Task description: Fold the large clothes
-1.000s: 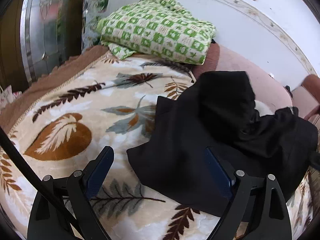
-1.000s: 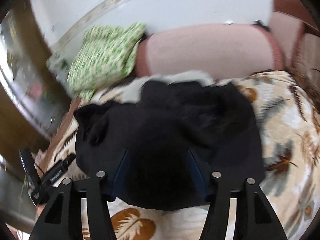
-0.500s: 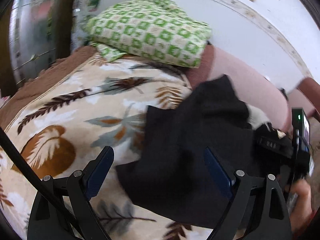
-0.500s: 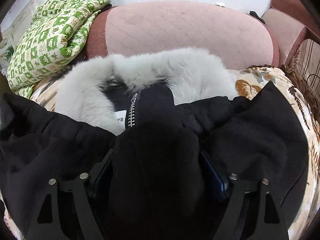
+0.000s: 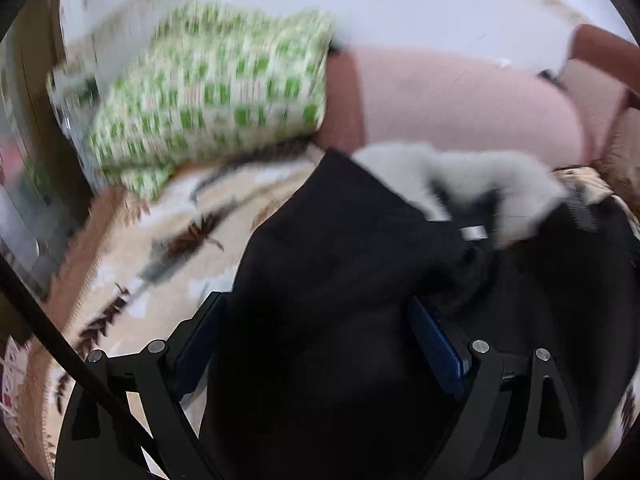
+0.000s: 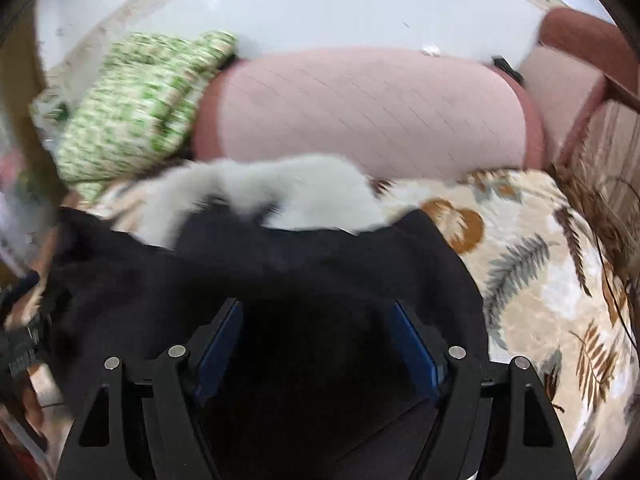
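My left gripper (image 5: 316,344) stands wide over the black fur-collared coat (image 5: 360,248), which lies on the leaf-print blanket (image 5: 160,248); my right gripper (image 6: 318,346), at three o'clock, is closing astride its cloth, ready to fold.

No text can be read; the small label (image 5: 473,233) inside the coat (image 5: 340,260) is blurred.

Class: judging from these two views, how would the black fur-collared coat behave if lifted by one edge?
The black coat would probably sag and drape, since it already lies in soft humps. Its thick folds and fur collar suggest bulk and some weight. It seems unlikely to slide on the plush leaf-print blanket.
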The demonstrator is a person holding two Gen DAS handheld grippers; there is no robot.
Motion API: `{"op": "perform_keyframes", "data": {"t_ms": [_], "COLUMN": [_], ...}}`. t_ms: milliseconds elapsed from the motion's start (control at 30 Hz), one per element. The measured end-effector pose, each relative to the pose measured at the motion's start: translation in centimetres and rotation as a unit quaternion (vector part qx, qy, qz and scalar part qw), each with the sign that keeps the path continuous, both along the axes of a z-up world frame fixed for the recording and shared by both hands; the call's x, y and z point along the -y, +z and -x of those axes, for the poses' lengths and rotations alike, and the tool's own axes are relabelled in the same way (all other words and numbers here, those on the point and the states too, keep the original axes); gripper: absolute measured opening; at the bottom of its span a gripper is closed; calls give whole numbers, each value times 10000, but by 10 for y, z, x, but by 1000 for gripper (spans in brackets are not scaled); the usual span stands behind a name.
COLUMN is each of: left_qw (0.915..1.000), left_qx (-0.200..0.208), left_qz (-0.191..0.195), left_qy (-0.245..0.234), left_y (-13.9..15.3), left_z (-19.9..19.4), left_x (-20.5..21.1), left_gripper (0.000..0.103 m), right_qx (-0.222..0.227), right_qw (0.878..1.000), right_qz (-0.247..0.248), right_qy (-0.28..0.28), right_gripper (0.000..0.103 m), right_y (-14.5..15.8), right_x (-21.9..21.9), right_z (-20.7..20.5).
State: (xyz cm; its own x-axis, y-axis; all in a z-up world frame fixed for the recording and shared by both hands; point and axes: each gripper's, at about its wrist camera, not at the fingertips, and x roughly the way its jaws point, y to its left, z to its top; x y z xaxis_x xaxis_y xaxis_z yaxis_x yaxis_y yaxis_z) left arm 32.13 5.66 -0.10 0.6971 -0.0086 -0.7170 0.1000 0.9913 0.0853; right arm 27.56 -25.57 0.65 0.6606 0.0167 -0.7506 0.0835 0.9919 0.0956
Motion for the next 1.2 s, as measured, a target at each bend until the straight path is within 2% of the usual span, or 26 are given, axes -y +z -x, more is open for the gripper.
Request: {"op": "perform_keyframes", "data": {"t_ms": [33, 133, 200, 267, 333, 433, 467, 533, 567, 600, 733, 833, 867, 933, 1067, 1200], "left_qw": [9996, 9975, 9944, 9892, 9806, 9661, 9652, 9665, 9657, 9637, 9562, 9570, 9598, 9659, 9678, 9717], "left_qx": [-246, -473, -571, -705, -877, -1096, -1087, -991, -950, -908, -748, -1067, -1097, -821, -406, 9], "left_qz": [108, 355, 694, 1066, 1526, 2174, 2228, 2237, 2292, 2390, 2718, 2561, 2411, 2156, 1762, 1554], "left_qy": [101, 386, 550, 715, 862, 854, 830, 779, 771, 769, 791, 842, 928, 1173, 1750, 1777], "left_y": [-10, -28, -41, -54, -67, -84, -86, -88, -90, -91, -91, -81, -70, -41, 10, 50], "left_z": [-17, -37, -45, -52, -59, -68, -68, -66, -65, -64, -56, -55, -51, -31, 13, 67], "left_x": [-5, -20, -34, -50, -66, -82, -83, -82, -83, -85, -94, -94, -97, -110, -143, -153], "left_gripper": [91, 91, 94, 100, 103, 103, 103, 103, 103, 103, 103, 103, 103, 103, 103, 103], "right_qx": [-63, -178, -151, -95, -60, -59, -69, -191, -113, -80, -15, -173, -239, -120, 350, 642], "right_qw": [9999, 9979, 9965, 9926, 9870, 9790, 9752, 9646, 9571, 9567, 9618, 9606, 9620, 9675, 9828, 9894], "right_qz": [46, 130, -187, -762, -1209, -1550, -1713, -2095, -2397, -2422, -2229, -2215, -2078, -1758, -988, -176], "right_qy": [-147, -601, -797, -946, -1059, -1322, -1398, -1590, -1622, -1614, -1592, -1670, -1753, -1816, -1520, -1292], "right_gripper": [80, 77, 77, 77, 77, 77, 77, 88, 88, 89, 90, 90, 90, 90, 90, 90], "right_y": [-11, -37, -52, -64, -74, -90, -97, -111, -117, -116, -111, -103, -93, -74, -13, 24], "right_x": [8, 34, 54, 76, 93, 115, 123, 134, 141, 142, 134, 136, 135, 132, 119, 101], "right_z": [-9, -23, -26, -25, -26, -25, -25, -24, -22, -22, -21, -21, -18, -6, 41, 85]}}
